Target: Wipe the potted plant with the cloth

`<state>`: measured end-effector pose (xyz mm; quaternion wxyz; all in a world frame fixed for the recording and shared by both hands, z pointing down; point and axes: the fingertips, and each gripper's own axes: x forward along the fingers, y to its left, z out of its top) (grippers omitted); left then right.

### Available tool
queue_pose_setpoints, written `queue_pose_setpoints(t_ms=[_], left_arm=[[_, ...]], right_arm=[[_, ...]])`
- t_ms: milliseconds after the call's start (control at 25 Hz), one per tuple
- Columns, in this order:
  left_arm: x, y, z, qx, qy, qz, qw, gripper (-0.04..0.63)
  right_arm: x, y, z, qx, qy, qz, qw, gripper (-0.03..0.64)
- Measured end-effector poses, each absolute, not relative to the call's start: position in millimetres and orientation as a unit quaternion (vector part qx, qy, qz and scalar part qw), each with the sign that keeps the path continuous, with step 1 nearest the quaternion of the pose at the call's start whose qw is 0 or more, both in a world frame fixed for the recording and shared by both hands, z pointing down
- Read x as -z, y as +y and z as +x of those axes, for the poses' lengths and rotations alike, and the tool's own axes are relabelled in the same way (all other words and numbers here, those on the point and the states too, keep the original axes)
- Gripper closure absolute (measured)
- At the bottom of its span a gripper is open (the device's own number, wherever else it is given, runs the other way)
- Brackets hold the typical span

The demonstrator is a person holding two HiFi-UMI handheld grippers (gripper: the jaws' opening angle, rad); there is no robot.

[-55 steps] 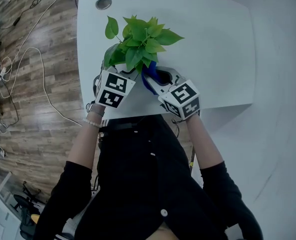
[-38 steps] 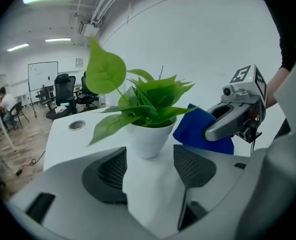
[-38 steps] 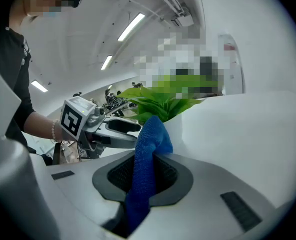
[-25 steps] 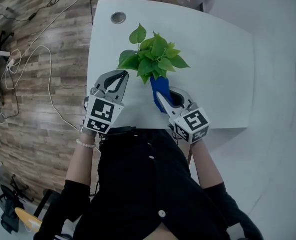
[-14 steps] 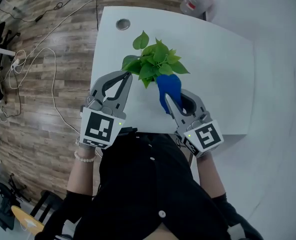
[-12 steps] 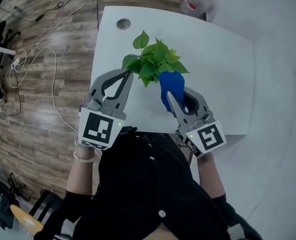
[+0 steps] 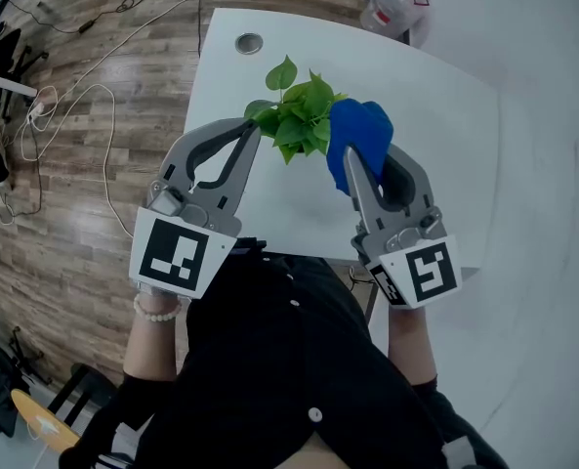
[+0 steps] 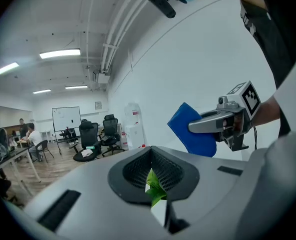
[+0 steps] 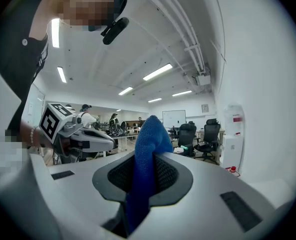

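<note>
Head view: looks down on the left hand-held gripper (image 7: pixel 253 125), jaws pressed together at the left edge of the potted plant (image 7: pixel 304 120). Reads the same in the left gripper view: pinches a green leaf (image 8: pixel 155 188) of that plant in the closed slot between the pads. Finds the right hand-held gripper (image 7: pixel 351 154) just right of the plant, clamped on the blue cloth (image 7: pixel 359 130). Holds the cloth bunched, its free end standing past the jaw tips and overlapping the plant's right-hand leaves as seen from above; cannot tell whether cloth and leaves touch. Shows, in the right gripper view, that cloth running through the narrow jaw slot and rising beyond it. Places the left marker cube (image 7: pixel 177 252) and the right marker cube (image 7: pixel 421 272) on the near side of the plant, toward the person's black top (image 7: pixel 289 360), with a beaded bracelet (image 7: pixel 157 309) on the left wrist. Leaves the pot itself hidden under the foliage. Sets a white counter (image 7: pixel 445 115) beneath the plant. Picks out a round metal grommet (image 7: pixel 249 43) beyond the plant and to its left. Takes in a clear jug with red markings (image 7: pixel 394 8) farther beyond the plant to its right, and a wooden floor (image 7: pixel 74 213) with loose cables (image 7: pixel 103 115) well to the plant's left.
</note>
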<state>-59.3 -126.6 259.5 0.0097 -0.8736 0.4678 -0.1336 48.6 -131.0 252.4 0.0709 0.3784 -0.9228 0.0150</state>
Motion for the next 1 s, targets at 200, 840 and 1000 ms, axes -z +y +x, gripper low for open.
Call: queue_pose_setpoints(t_ms=[200,840,1000], left_arm=[[-252.8,-123.1,-56.6,0.131,0.465,-0.875,0.02,0.581],[-251.9,-120.5,-54.5,0.126,0.46,-0.879,0.016,0.581],[-253.0,-120.9,-54.7,0.127,0.46,-0.879,0.015,0.581]], right_arm=[[-238.5,-133.2,51.1,-0.001,-0.918,0.392,0.06,0.529],[-236.1,-129.6,47.0,0.008,-0.918,0.39,0.072,0.529],[-236.3,-129.7,46.1,0.008,-0.918,0.39,0.074,0.529]])
